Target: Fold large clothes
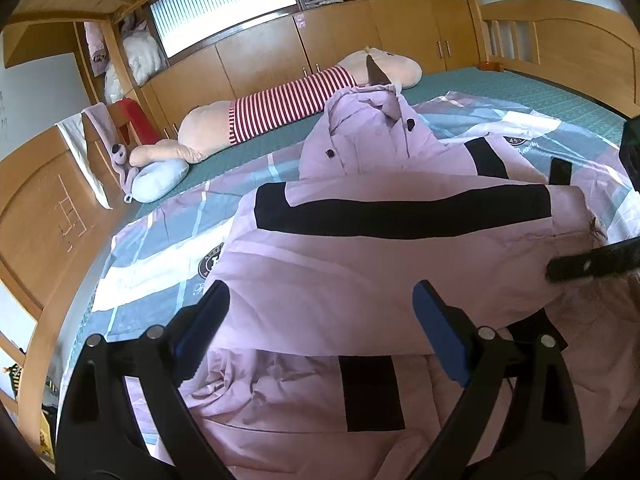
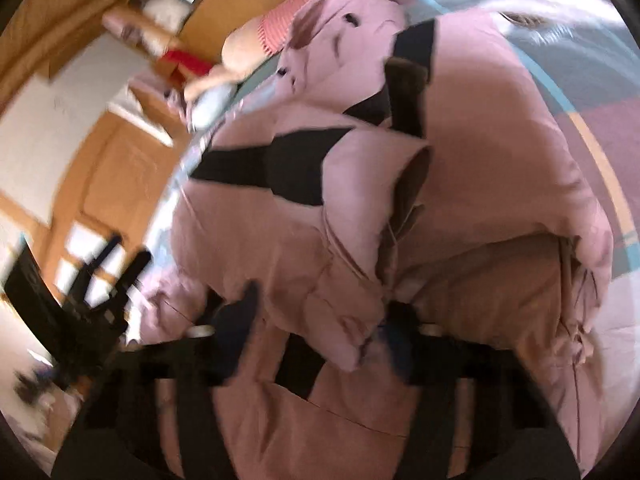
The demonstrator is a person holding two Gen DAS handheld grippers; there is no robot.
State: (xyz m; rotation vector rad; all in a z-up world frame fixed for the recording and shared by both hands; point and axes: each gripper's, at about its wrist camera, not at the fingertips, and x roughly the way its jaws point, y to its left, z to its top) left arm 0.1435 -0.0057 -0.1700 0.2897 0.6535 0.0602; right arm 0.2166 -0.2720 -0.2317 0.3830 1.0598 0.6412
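Left view: left gripper (image 1: 320, 312) jaws spread wide, empty, over pink coat (image 1: 360, 248) lying on checked quilt (image 1: 160, 232) on bed; plush toy (image 1: 280, 108) behind coat.

Right view, blurred: right gripper (image 2: 320, 332) jaws apart around bunched coat (image 2: 320, 248) fold; grip unclear.

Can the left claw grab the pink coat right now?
Probably yes. The left claw is open and sits right over the pink coat, with nothing between them. The right claw already has coat fabric between its fingers.
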